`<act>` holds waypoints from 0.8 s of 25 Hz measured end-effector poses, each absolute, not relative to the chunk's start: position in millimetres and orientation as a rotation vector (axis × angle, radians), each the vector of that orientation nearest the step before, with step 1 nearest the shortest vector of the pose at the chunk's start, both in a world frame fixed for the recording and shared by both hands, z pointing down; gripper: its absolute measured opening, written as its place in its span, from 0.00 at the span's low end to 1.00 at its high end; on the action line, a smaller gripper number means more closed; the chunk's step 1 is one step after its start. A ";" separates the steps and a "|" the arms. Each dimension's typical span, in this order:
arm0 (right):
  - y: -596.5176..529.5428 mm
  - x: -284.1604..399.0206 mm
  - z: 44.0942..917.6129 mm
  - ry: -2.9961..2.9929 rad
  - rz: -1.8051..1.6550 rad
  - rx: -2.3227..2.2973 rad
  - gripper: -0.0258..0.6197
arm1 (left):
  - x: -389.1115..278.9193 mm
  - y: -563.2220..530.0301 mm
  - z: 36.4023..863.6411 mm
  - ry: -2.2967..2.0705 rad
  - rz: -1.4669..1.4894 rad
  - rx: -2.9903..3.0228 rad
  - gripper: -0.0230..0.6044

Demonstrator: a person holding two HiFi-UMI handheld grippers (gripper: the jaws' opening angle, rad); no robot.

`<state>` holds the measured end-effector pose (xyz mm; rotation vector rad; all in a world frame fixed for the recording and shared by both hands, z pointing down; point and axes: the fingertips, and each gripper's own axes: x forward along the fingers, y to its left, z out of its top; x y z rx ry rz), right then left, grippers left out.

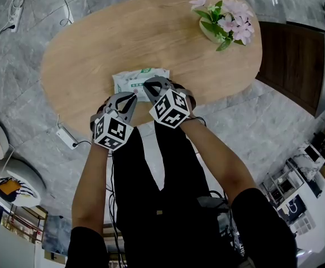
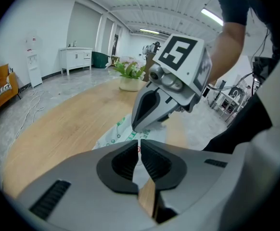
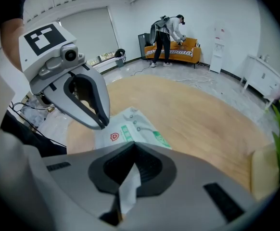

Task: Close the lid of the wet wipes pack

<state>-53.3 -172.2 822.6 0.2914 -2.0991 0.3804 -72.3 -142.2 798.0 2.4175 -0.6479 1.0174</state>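
Observation:
A white and green wet wipes pack (image 1: 130, 82) lies flat near the front edge of the oval wooden table (image 1: 95, 43). Both grippers hang over its near end. My right gripper (image 1: 149, 84) is shut, its tips right above the pack's middle. Just left of it and slightly nearer to me, my left gripper (image 1: 132, 96) is also shut. In the left gripper view the shut jaws (image 2: 139, 144) point at the pack (image 2: 112, 133), with the right gripper (image 2: 136, 126) above it. The right gripper view shows its own gripper (image 3: 133, 145) over the pack (image 3: 133, 129), the left gripper (image 3: 101, 125) beside it. I cannot see the lid.
A pot of pink flowers (image 1: 225, 21) stands at the table's far right. A dark cabinet (image 1: 292, 60) sits to the right of the table. A power strip (image 1: 67, 137) lies on the floor at the left. A person (image 3: 168, 32) bends over an orange sofa (image 3: 187, 51) far off.

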 end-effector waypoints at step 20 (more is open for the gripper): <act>-208.3 -50.8 559.9 -2.496 0.219 0.468 0.06 | -87.2 -180.2 592.2 -0.969 0.741 2.461 0.08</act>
